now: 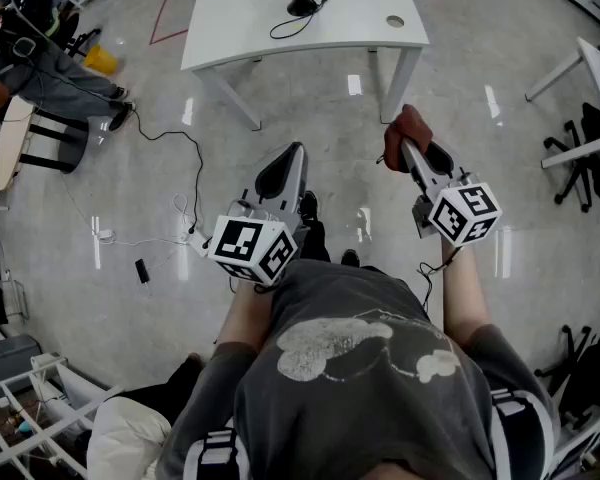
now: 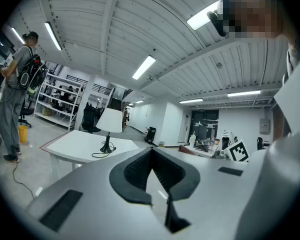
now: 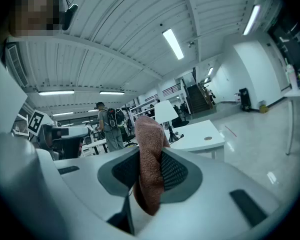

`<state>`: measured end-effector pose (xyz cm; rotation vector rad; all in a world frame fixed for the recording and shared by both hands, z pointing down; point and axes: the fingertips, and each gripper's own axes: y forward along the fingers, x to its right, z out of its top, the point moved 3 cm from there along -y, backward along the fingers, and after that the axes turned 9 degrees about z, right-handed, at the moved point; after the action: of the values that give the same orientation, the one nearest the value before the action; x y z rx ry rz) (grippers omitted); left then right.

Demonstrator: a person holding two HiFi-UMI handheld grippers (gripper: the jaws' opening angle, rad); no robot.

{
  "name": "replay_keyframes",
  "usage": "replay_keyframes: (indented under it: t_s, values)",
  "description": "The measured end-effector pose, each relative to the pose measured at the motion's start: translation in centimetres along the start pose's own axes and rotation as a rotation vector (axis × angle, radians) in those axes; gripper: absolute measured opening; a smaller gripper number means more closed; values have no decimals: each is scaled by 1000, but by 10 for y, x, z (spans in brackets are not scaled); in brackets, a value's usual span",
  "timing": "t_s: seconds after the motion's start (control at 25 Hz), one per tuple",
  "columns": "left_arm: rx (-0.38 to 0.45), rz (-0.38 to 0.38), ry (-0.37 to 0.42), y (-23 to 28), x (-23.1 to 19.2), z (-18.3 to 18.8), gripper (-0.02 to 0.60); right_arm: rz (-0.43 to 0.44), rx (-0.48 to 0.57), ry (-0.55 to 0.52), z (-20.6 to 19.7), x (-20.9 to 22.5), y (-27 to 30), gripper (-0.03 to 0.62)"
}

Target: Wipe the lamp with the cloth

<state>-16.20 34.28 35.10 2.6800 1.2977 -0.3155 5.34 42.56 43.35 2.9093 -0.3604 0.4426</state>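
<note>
Grey polished floor (image 1: 460, 78) below; my right claw (image 1: 410, 153) pinches a rust-brown terry cloth (image 3: 149, 134); left claw (image 2: 151, 151) seems closed, empty; white-shaded lamp (image 2: 110, 120) ahead.

We look steeply down from the head; both gripper views face forward, sharing the distant white-shaded desk lamp (image 2: 110, 120).

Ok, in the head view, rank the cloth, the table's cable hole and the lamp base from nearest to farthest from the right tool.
1. cloth: clamped in the right tool, at its tip.
2. cable hole: ahead, by the near right corner of the white table.
3. lamp base: farthest, ahead and to the left on the table.
</note>
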Motion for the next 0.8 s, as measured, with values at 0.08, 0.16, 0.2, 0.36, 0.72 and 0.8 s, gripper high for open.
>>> replay_keyframes:
  t_s: [0.08,0.16,0.2,0.36,0.72,0.8]
  values:
    - [0,5,-9,6,-10,2,8,5,-1,9,2,0,10,95]
    - [-1,7,-14,15,-19,2,8,9,-7,8,3,2,19,95]
    - [0,7,-16,22,-23,2,8,9,-10,5,5,6,25,95]
    - [12,-9,-25,58,-42,8,8,-13,-15,-6,15,29,49,96]
    - [36,-73,-18,158,-99,48,8,-74,21,-16,63,75,130,96]
    - [44,-88,-11,178,-112,61,8,-88,28,-22,76,83,150,97]
